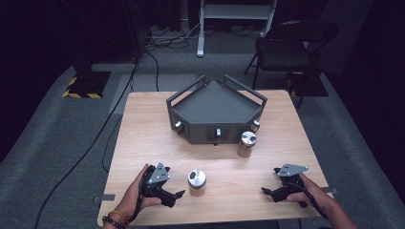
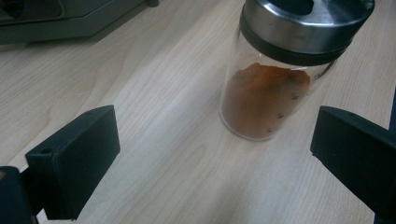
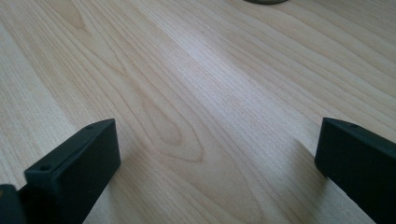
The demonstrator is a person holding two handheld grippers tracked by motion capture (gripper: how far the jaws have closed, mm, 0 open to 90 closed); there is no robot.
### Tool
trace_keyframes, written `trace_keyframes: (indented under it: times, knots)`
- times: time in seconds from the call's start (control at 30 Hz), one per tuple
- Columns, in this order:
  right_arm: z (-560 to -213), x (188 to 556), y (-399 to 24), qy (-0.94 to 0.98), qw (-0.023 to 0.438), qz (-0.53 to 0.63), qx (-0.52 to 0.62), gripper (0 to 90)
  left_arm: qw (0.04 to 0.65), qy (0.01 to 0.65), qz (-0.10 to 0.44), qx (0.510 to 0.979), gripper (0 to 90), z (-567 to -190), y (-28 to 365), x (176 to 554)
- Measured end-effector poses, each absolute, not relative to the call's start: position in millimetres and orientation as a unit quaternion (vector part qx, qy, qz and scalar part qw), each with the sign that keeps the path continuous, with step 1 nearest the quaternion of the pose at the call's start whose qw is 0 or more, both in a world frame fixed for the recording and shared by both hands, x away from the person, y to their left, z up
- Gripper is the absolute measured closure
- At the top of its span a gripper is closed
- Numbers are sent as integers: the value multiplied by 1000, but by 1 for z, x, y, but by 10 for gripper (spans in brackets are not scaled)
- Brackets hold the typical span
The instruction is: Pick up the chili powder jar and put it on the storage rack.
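A light wooden table (image 1: 143,124) stands in the middle of a dark room. Its top shows pale wood lines. All around it the floor is grey carpet (image 1: 43,157). At 1 o'clock from the table stands a black folding chair (image 1: 291,45). At 12 o'clock, far back, are the white legs of a metal frame (image 1: 236,14). At 10 o'clock a black stand sits on yellow and black striped tape (image 1: 86,86). Black cables (image 1: 95,138) run over the carpet on the left. The walls are lost in the dark.

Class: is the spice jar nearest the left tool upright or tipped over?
Upright: the spice jar stands on its base on the table, steel lid on top.
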State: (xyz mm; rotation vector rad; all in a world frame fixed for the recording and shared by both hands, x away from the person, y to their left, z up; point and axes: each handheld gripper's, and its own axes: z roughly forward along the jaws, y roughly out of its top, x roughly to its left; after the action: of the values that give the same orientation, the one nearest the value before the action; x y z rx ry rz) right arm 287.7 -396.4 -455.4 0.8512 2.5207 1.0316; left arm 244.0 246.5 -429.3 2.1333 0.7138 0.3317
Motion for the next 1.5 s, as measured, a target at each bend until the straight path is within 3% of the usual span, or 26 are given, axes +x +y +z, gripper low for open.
trace_keyframes:
  times: [1.5]
  knots:
    - [-455, 289, -397, 875, 143, 358, 293, 0, 424, 262, 98, 862, 5, -444, 204, 274]
